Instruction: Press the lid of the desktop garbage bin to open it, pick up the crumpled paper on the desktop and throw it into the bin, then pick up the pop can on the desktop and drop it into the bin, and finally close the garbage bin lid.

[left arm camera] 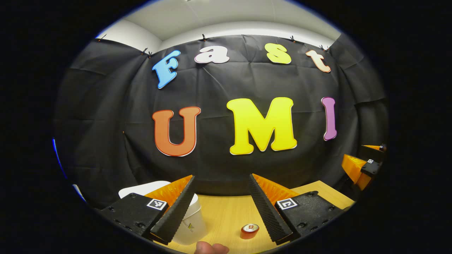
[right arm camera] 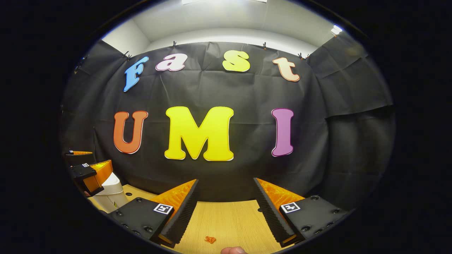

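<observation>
With your left gripper [left arm camera: 221,208] spread and empty, bring it down onto the white bin lid [left arm camera: 148,188] below its left finger and press squarely.

Black cloth wall [left arm camera: 247,84] behind a wooden table [right arm camera: 229,218], white ceiling [right arm camera: 226,17].

In the left gripper view, the garbage bin [left arm camera: 189,220] is being seen on the table [left arm camera: 226,211] at seven o'clock, partly behind a finger; the pop can [left arm camera: 249,231] is standing at five o'clock, well apart. In the right gripper view, the crumpled paper [right arm camera: 210,239] is lying at six o'clock.
</observation>
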Demonstrator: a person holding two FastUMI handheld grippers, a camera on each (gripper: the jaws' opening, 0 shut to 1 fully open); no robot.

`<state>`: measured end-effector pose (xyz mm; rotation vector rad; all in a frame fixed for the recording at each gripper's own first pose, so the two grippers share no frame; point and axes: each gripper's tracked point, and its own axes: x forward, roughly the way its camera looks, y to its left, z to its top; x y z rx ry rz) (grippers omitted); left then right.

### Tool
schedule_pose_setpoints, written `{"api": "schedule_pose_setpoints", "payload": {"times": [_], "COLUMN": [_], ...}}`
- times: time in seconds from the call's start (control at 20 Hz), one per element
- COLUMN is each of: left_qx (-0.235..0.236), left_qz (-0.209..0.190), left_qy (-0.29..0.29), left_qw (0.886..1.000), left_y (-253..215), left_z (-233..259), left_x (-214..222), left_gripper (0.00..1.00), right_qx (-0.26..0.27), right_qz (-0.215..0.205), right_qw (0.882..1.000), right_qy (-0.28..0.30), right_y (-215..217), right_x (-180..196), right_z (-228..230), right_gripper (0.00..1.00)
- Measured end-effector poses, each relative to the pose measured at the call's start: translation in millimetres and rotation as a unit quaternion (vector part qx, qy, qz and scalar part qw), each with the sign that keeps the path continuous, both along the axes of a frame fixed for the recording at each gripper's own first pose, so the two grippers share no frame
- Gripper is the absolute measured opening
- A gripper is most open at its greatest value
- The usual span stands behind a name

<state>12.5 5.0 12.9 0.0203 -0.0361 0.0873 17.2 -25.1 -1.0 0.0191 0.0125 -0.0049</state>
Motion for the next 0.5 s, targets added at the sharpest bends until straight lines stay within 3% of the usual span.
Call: {"api": "schedule_pose_setpoints", "payload": {"times": [0.5], "left_qx": [-0.016], "left_qz": [0.088], "left_qy": [0.003], "left_qw": [0.996], "left_y": [37], "left_z": [12], "left_x": [20], "left_gripper": [1.00], "right_qx": [0.009], "right_qz": [0.009], "right_qw": [1.000], "right_qy": [-0.003], "right_y": [-16], "right_x": [8], "right_z": [4], "right_gripper": [0.94]}}
